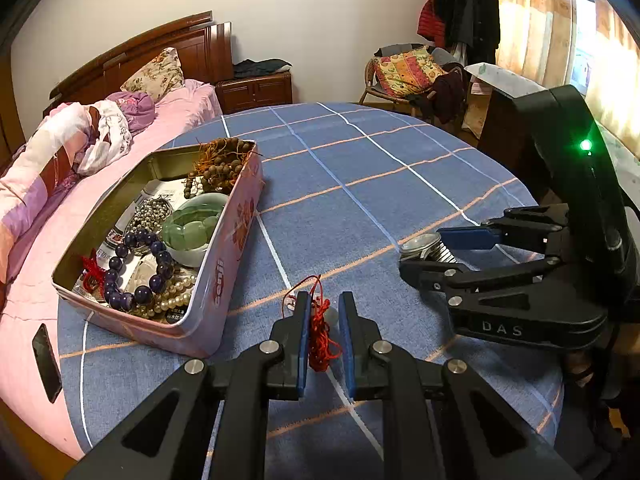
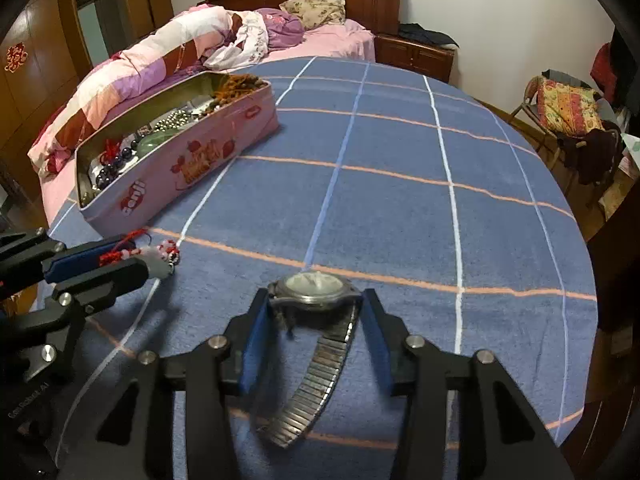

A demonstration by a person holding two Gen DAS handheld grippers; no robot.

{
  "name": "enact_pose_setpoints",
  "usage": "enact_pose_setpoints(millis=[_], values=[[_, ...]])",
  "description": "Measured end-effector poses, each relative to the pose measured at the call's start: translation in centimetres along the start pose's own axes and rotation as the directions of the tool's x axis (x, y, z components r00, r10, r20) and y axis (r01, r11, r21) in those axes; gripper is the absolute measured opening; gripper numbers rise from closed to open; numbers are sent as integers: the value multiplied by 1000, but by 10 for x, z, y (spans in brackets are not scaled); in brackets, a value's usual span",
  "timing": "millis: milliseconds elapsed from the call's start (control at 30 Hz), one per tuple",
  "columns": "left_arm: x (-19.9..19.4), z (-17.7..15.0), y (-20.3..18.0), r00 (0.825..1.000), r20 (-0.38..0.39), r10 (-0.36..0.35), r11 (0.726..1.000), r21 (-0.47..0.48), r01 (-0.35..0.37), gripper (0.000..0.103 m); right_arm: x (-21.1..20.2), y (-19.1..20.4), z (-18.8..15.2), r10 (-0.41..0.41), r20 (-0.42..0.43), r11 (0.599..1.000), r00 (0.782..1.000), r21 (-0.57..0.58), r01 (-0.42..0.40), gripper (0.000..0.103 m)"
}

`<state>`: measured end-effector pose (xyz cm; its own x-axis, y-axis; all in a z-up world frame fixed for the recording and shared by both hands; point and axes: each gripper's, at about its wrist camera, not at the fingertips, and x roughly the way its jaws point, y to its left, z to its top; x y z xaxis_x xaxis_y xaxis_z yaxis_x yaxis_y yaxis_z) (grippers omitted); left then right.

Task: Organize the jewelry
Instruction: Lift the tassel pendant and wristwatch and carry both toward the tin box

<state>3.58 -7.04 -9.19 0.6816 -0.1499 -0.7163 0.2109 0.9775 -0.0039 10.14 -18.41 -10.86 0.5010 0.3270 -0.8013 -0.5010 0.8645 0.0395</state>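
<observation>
Clearly the right claw [image 2: 316, 312] straddles the wristwatch [image 2: 316, 292] unclenched; rigid case suits gripping, band floppy. Left claw [image 1: 324, 308] grasps limp red-cord charm [image 1: 320, 332].

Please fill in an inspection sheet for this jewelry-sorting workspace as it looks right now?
Surface: round table under a blue checked cloth.
Job's things: pink tin holding bead bracelets, pearls and a green bangle; wristwatch with metal band lying on the cloth; red cord charm.
Clutter: nothing seen on the table beyond these.
Grippers: left gripper closed on the red cord charm; right gripper straddles the wristwatch, whether its pads press cannot be told.
Cables: nothing seen.
Surroundings: bed with pink bedding, wooden nightstand, chair with patterned cushion, curtained window.
</observation>
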Motion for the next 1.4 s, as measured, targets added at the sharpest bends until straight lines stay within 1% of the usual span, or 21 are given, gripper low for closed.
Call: enact_pose_setpoints(millis=[200, 300, 700, 1000, 1400], values=[[-4, 3, 0, 1000, 10, -4, 1000, 3, 4, 13, -12, -2, -3, 11, 50, 1000, 999, 17, -11, 46], [-9, 8, 2, 1000, 23, -2, 1000, 2, 2, 13, -20, 0, -2, 4, 80, 1000, 997, 9, -5, 46], [-44, 35, 16, 993, 120, 10, 1000, -3, -9, 13, -49, 14, 28, 22, 183, 1000, 983, -19, -19, 46], [-70, 58, 37, 979, 198, 51, 999, -8, -51, 13, -61, 33, 55, 47, 245, 997, 968, -64, -32, 46], [-92, 78, 69, 958, 260, 123, 992, -37, -117, 13, -67, 60, 87, 85, 295, 990, 952, -135, -46, 46]])
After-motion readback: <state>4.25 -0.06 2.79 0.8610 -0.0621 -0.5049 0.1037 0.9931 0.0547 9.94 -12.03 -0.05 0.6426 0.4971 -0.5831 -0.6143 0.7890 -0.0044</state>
